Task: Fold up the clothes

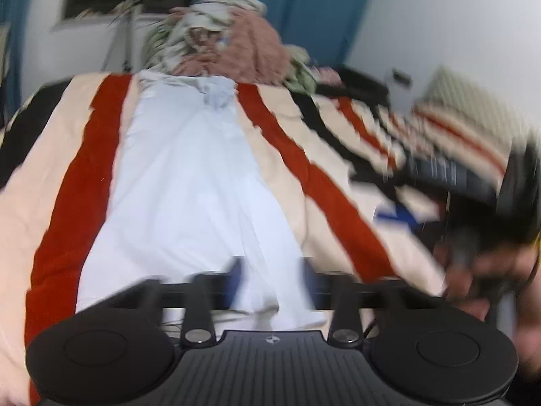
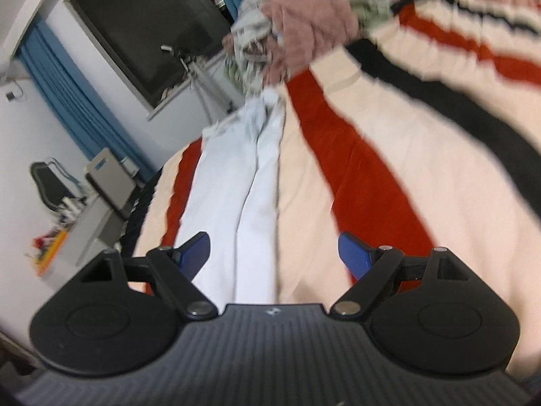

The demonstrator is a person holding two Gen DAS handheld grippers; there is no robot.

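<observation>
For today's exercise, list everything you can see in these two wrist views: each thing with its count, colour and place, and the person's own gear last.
pale trousers: one, very light blue-white, laid out lengthwise on the blanket, near end between the left gripper's fingers.
striped blanket: one, cream with red and black stripes, covering the bed.
heap of clothes: one pile, pink, cream and greenish pieces, at the far end of the trousers.
curtains: blue, beside the window.
window: one, dark, on the far wall.
chair: one, black, left of the bed, by a grey piece of furniture.
left gripper: black with blue pads, open, blurred, over the trousers' near end.
right gripper: black with blue pads, open wide above the trousers and blanket.
</observation>
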